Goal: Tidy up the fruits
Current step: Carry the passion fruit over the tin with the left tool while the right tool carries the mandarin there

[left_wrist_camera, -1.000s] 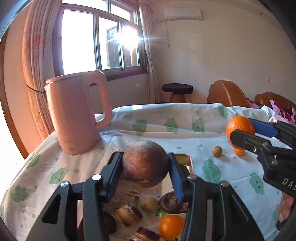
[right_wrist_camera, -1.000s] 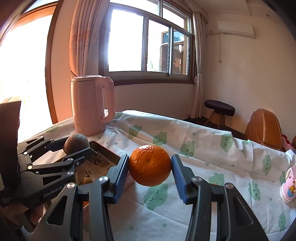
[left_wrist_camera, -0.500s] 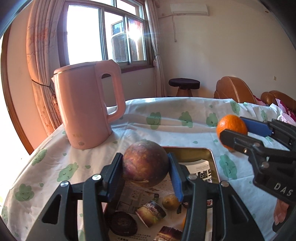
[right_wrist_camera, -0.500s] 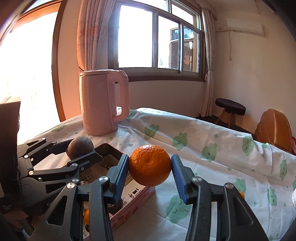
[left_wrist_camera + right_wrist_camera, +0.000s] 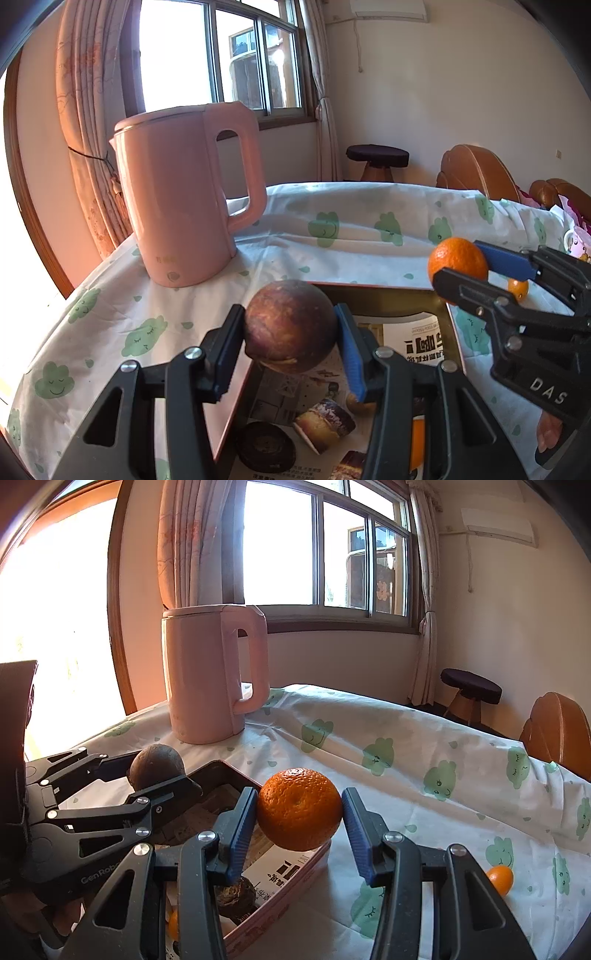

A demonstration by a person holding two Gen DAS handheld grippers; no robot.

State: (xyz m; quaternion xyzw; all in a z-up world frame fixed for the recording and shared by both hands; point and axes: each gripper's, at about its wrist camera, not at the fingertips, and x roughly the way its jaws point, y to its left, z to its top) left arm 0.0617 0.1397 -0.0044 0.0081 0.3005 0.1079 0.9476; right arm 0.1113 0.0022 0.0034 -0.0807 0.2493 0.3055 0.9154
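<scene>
**Left wrist view: both fruits clamped and hanging at the tray, release is next**

Left wrist view shows the left gripper clamped on a brown round fruit, blue pads pressed to both its sides. The fruit hangs over the tray, by the tray's far left corner. The tray is lined w/ newspaper and already holds several pcs – dark round ones, a cut piece, a small yellowish one, some orange.

Right wrist view shows the right gripper clamped on an orange, pads tight on either side. The orange sits above the tray's right rim, not clearly inside it yet.

Step in hand, by the look of it: carrying two fruits to the tray at once. Next move probably calls for bringing each fruit lower over a bare patch of newspaper, then parting the jaws – the orange likely needs to come further inward first, or it could drop on the rim and roll off onto the tablecloth.

Both tools crowd the same tray, so they could bump. A small orange fruit lies on the cloth near the table's right side, well apart from the tray – likely one left to collect. The pink kettle stands beyond the tray's far left corner, clear of both.
</scene>
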